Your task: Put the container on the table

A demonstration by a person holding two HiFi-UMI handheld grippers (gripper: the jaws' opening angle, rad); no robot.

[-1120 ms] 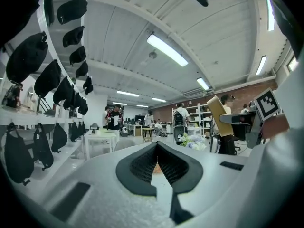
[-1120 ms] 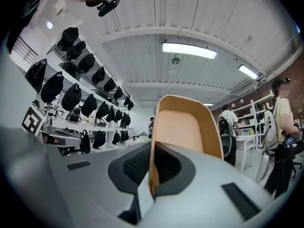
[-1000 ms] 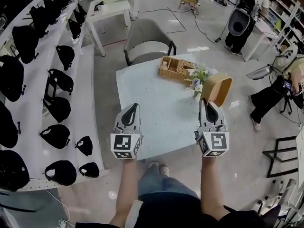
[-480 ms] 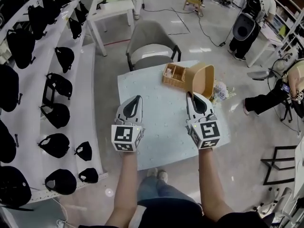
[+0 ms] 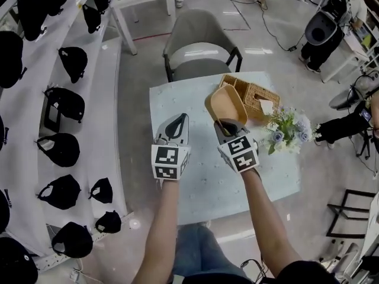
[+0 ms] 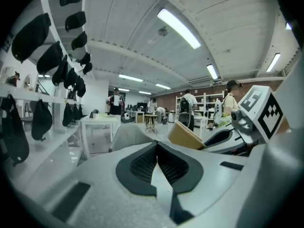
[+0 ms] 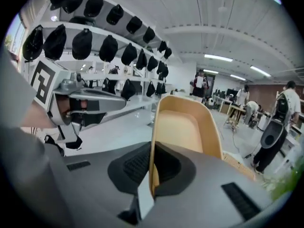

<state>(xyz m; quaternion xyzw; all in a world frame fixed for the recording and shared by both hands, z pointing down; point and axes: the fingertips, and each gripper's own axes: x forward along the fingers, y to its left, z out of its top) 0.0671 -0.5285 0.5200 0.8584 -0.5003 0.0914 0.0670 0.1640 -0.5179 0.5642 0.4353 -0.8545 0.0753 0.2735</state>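
A tan wooden container with rounded corners is held tilted above the pale blue table, its open side facing me. My right gripper is shut on its near rim; in the right gripper view the thin wall stands pinched between the dark pads. My left gripper hovers over the table to the left of the container, jaws shut with nothing between them. From the left gripper view the pads meet, and the container shows at the right.
A wicker basket with compartments sits on the table just behind the container, and a bunch of flowers stands at the table's right edge. A grey chair is at the far side. Shelves of black caps run along the left.
Both grippers have come forward and down over the table. The container swung from the table's right edge, standing upright, to a tilted hold over the middle beside the basket.
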